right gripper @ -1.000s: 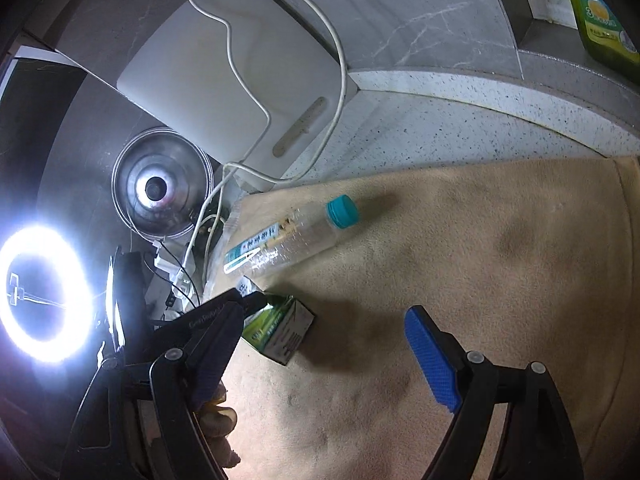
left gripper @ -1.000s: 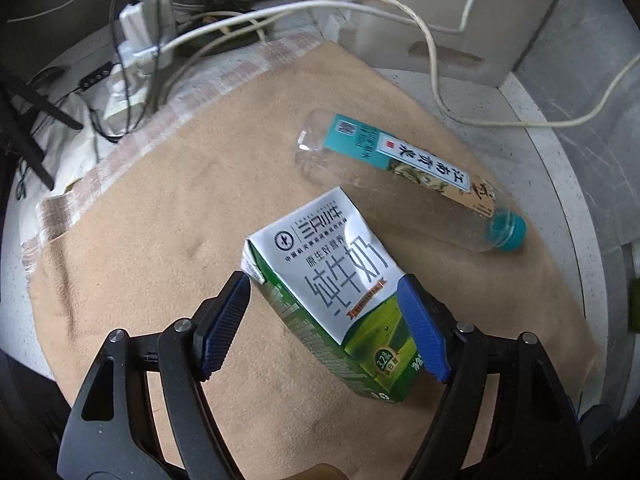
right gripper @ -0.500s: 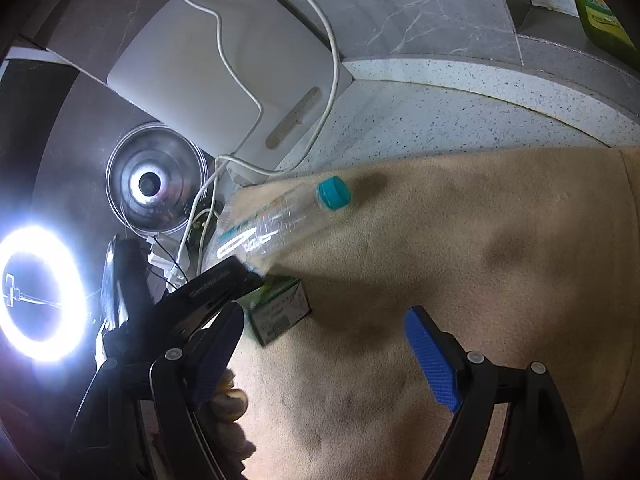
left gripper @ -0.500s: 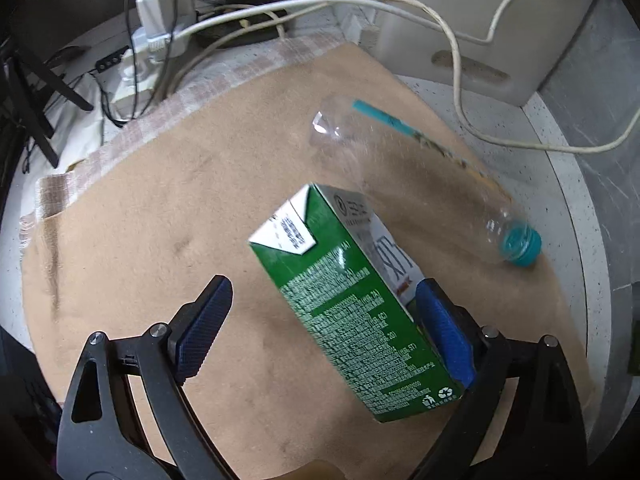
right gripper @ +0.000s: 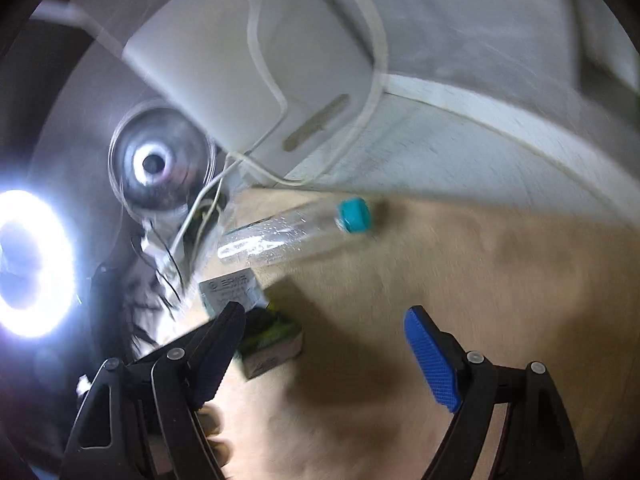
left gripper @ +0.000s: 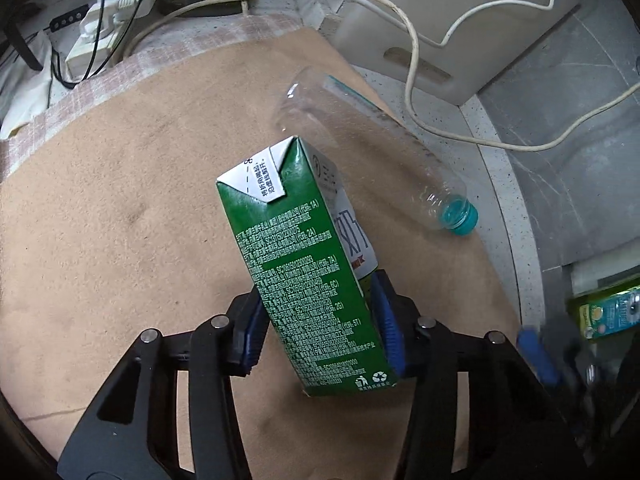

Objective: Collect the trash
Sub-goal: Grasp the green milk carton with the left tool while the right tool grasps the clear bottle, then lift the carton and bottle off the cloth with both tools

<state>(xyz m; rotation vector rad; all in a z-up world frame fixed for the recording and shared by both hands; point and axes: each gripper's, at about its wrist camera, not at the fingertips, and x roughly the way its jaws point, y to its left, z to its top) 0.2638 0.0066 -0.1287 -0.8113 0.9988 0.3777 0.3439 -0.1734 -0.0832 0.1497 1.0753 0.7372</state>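
A green and white milk carton point(left gripper: 304, 280) stands tilted on the tan cloth point(left gripper: 120, 220). My left gripper point(left gripper: 318, 328) is closing on it, and its blue pads point(left gripper: 386, 324) press both sides of the carton's lower half. Behind it lies an empty clear plastic bottle point(left gripper: 360, 148) with a teal cap point(left gripper: 460, 216). The right wrist view is blurred; there the bottle point(right gripper: 288, 236) lies across the cloth's far edge and the carton point(right gripper: 268, 340) sits by the left finger. My right gripper point(right gripper: 324, 356) is open over bare cloth with nothing between its fingers.
A white box point(left gripper: 460, 20) with a white cable point(left gripper: 412, 40) draped over it stands at the back. A power strip point(left gripper: 104, 20) and wires lie back left. A ring light point(right gripper: 28, 264) glares at the left. A green packet point(left gripper: 608, 314) sits right of the stone counter point(left gripper: 512, 200).
The carton went from lying face up to standing on edge, green side towards the camera. The left jaws widened, then closed on it. The bottle rolled. The right gripper shifted and rolled.
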